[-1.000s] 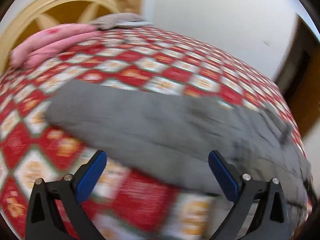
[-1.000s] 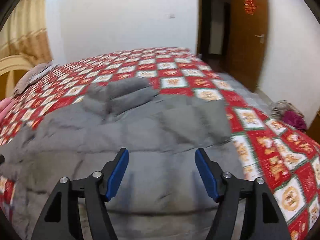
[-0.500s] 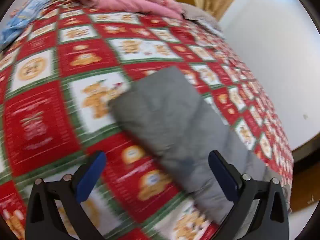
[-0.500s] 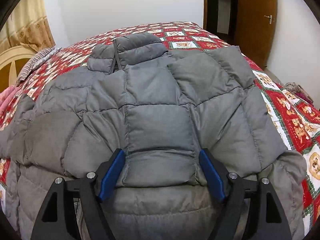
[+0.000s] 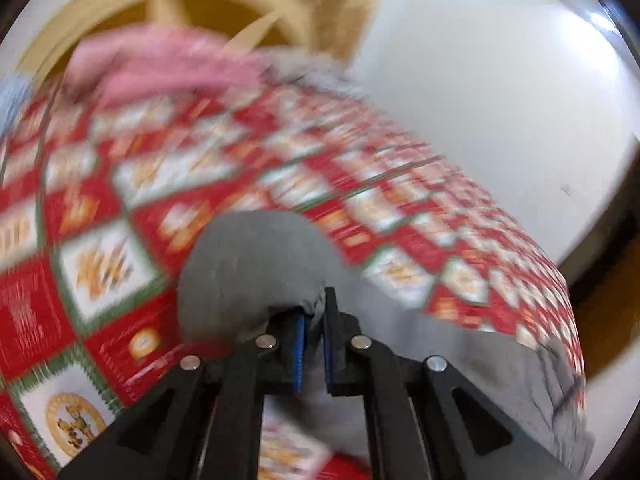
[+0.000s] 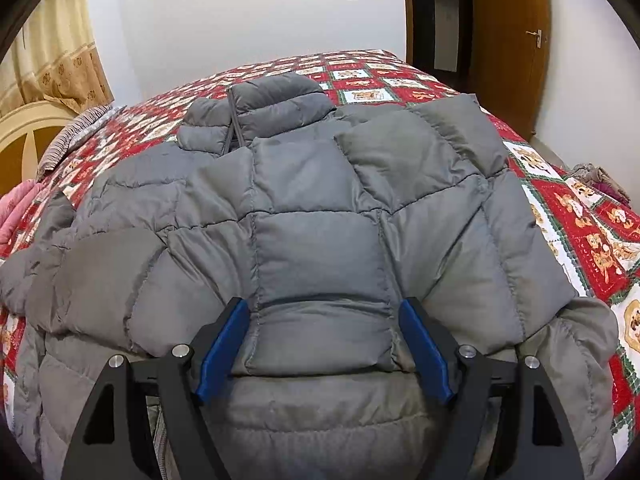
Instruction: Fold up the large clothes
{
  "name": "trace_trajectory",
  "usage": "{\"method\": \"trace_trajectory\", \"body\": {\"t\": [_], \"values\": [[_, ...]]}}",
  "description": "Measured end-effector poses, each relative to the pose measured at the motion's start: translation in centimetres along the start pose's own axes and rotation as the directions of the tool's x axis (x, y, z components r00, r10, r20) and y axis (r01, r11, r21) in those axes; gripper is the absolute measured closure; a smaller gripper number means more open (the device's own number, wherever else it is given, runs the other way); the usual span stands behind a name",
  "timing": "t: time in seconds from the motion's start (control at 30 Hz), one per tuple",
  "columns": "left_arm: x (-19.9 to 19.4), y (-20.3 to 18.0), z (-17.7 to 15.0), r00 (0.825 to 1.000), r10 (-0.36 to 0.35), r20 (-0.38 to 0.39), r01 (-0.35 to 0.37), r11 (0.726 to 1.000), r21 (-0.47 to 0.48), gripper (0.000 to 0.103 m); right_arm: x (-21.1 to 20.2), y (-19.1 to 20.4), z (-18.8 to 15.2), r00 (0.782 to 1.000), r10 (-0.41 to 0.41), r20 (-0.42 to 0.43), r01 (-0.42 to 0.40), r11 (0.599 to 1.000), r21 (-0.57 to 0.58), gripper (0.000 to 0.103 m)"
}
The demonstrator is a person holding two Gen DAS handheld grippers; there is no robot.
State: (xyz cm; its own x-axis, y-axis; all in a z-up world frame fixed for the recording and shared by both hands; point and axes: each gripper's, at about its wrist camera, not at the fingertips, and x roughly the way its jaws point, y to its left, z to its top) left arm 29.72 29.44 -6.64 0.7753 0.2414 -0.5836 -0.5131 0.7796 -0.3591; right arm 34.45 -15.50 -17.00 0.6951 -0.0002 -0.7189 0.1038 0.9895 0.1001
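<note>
A grey quilted puffer jacket lies spread on a bed with a red and white checked cover, collar at the far end. My right gripper is open, its blue pads either side of a quilted panel at the jacket's near part, resting on it. In the blurred left wrist view my left gripper is shut on the end of a grey sleeve, which bulges up in front of the jaws above the bed cover.
A pink bundle and a cream round headboard are at the bed's head. A striped cloth lies at the left edge. A brown door and a dark cloth pile are to the right.
My left gripper has closed on the end of the grey sleeve and is swinging, blurring its view. My right gripper has come down onto the jacket and stays open.
</note>
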Motion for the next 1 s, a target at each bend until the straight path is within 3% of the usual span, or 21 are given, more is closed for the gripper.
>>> {"method": "trace_trajectory", "body": {"t": [0.1,0.2,0.3,0.37,0.4,0.6,0.67,0.7,0.73,0.77,0.8,0.83,1.0], "values": [[-4.0,-6.6,0.2,0.99,-0.115,0.086,0.099,0.98,0.171,0.095,-0.7,-1.5,-0.1,0.998,0.043,0.039,-0.046,0.996,0.08,0.025],[-7.4,-13.3,-1.0,0.961,-0.248,0.12,0.193,0.917,0.348,0.095,-1.2,-3.2,-0.4,0.993,0.083,0.079,-0.096,0.98,0.174,0.025],[-10.3,-19.6,-4.1,0.929,-0.358,0.094,0.267,0.824,0.499,0.095,-1.5,-4.0,-0.5,0.99,0.098,0.099,-0.118,0.969,0.218,0.024],[-11.3,-22.2,-6.3,0.915,-0.396,0.071,0.29,0.772,0.566,0.095,-1.7,-4.0,-0.5,0.989,0.098,0.107,-0.12,0.967,0.224,0.024],[-11.6,-23.9,-8.1,0.908,-0.418,0.041,0.31,0.732,0.606,0.095,-1.7,-4.0,-0.6,0.989,0.099,0.11,-0.122,0.966,0.226,0.024],[-10.2,-28.7,-17.2,0.892,-0.426,-0.149,0.388,0.555,0.736,0.091,-2.1,-4.9,-0.9,0.984,0.118,0.135,-0.151,0.952,0.266,0.024],[-9.6,-29.2,-20.4,0.895,-0.39,-0.217,0.401,0.488,0.775,0.075,-2.1,-5.1,-1.0,0.983,0.122,0.141,-0.157,0.947,0.279,0.024],[-9.2,-29.2,-21.5,0.899,-0.367,-0.241,0.402,0.467,0.788,0.051,-2.2,-5.2,-1.1,0.982,0.125,0.143,-0.162,0.945,0.285,0.024],[-8.9,-28.7,-22.3,0.918,-0.331,-0.219,0.363,0.475,0.802,0.037,-2.1,-5.3,-1.0,0.983,0.12,0.142,-0.157,0.944,0.292,0.028],[-9.3,-28.3,-22.5,0.922,-0.324,-0.211,0.352,0.483,0.802,0.028,-2.0,-5.8,-1.1,0.984,0.111,0.14,-0.15,0.937,0.317,0.028],[-9.3,-27.8,-22.3,0.923,-0.314,-0.22,0.358,0.497,0.79,0.006,-2.0,-6.1,-1.2,0.981,0.129,0.148,-0.172,0.928,0.331,0.028],[-9.6,-26.9,-21.7,0.92,-0.313,-0.237,0.375,0.524,0.764,0.0,-2.0,-6.3,-1.2,0.978,0.138,0.155,-0.184,0.922,0.34,0.028],[-11.8,-24.0,-19.4,0.905,-0.338,-0.26,0.421,0.606,0.675,0.0,-1.9,-6.0,-1.0,0.981,0.127,0.144,-0.168,0.931,0.325,0.028]]}}
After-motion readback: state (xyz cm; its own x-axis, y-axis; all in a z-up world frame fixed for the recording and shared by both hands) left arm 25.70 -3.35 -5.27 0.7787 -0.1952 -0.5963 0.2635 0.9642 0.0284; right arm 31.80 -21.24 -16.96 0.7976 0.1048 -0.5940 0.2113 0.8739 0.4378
